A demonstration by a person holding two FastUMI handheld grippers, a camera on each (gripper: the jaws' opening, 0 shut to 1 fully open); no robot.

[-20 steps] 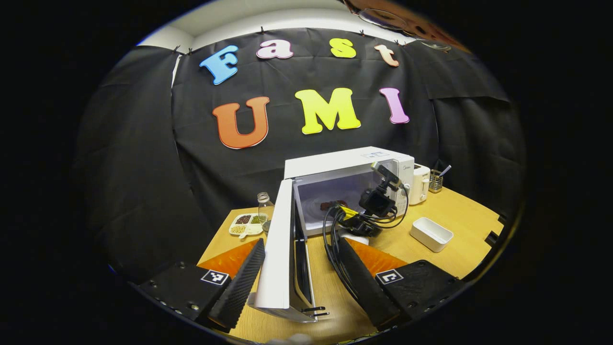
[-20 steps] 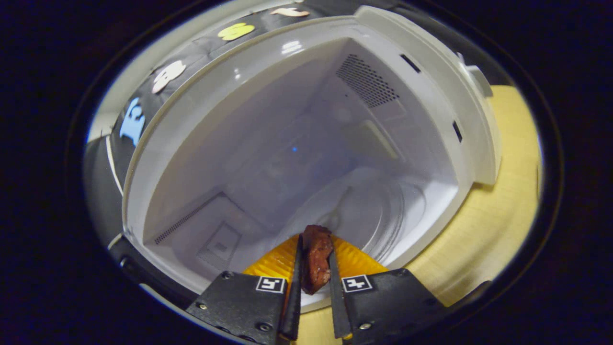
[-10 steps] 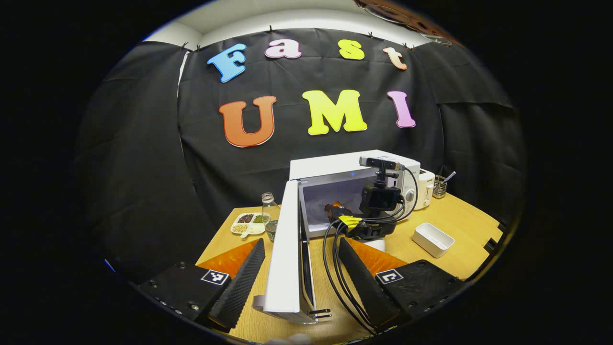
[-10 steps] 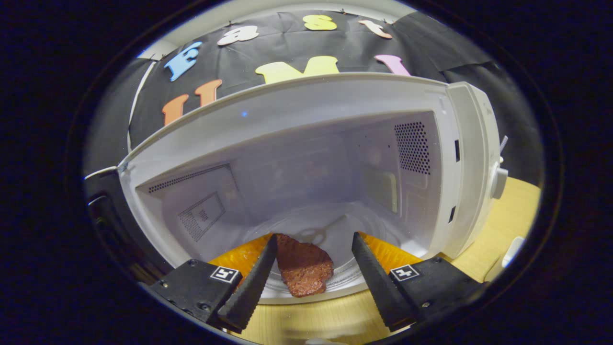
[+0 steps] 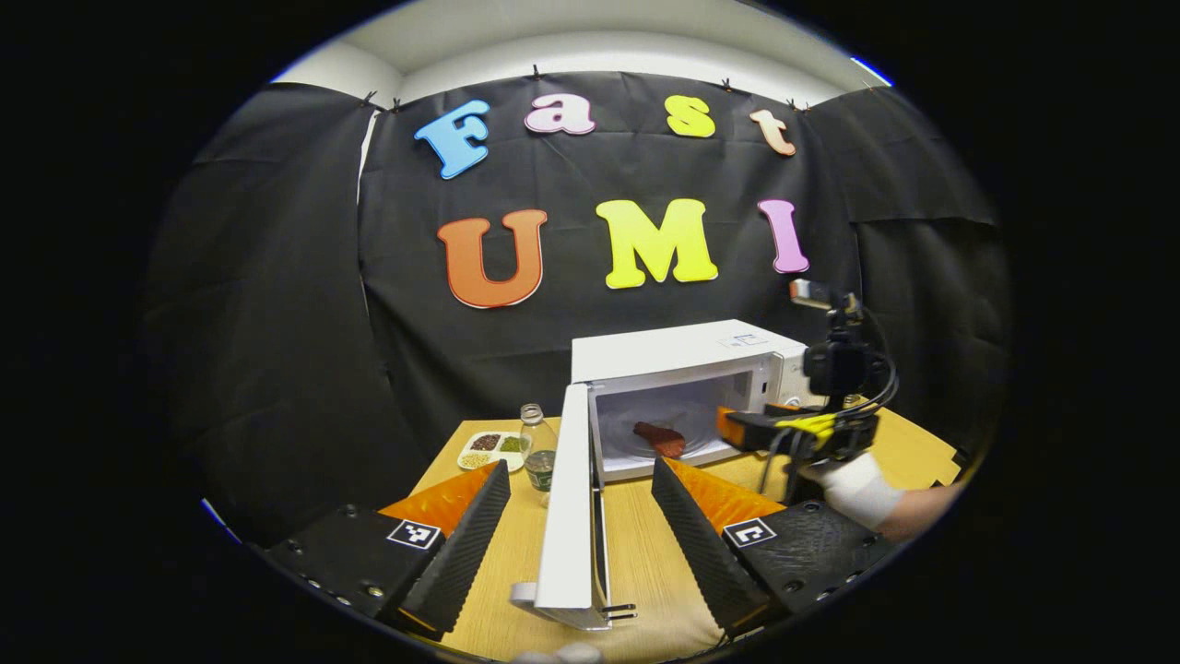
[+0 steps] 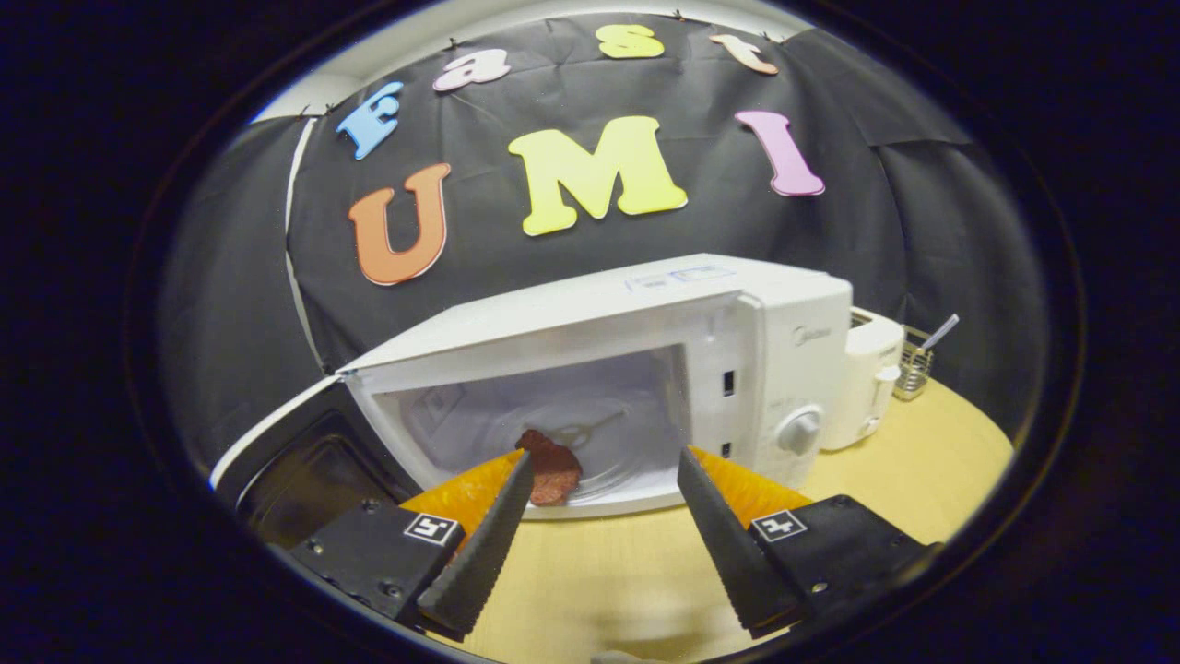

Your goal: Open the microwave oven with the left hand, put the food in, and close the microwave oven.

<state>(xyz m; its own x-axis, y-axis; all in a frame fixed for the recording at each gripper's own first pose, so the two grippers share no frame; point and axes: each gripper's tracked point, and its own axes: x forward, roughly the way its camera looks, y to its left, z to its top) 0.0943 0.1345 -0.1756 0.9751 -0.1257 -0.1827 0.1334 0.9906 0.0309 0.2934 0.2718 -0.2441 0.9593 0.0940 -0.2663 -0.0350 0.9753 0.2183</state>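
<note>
The white microwave (image 5: 682, 355) stands on the wooden table (image 5: 645, 563) with its door (image 5: 570, 516) swung wide open, edge-on to me. A brown piece of food (image 5: 660, 438) lies on the glass turntable inside. My left gripper (image 5: 581, 464) is open, its fingers either side of the door's edge without touching it. In the right gripper view the food (image 6: 551, 466) rests inside the microwave (image 6: 645, 318), and my right gripper (image 6: 604, 455) is open and empty, outside the cavity in front of it. The right gripper (image 5: 751, 429) also appears right of the opening, held by a hand (image 5: 857, 489).
A small bottle (image 5: 537, 452) and a white tray of beans (image 5: 491, 449) sit left of the door. A white appliance (image 6: 867, 369) and a wire utensil holder (image 6: 913, 369) stand right of the microwave. Bare table (image 6: 590, 581) lies before the oven.
My right gripper opened, left the food on the turntable and drew back out of the microwave to the right. The left gripper backed away slightly; the door stays open.
</note>
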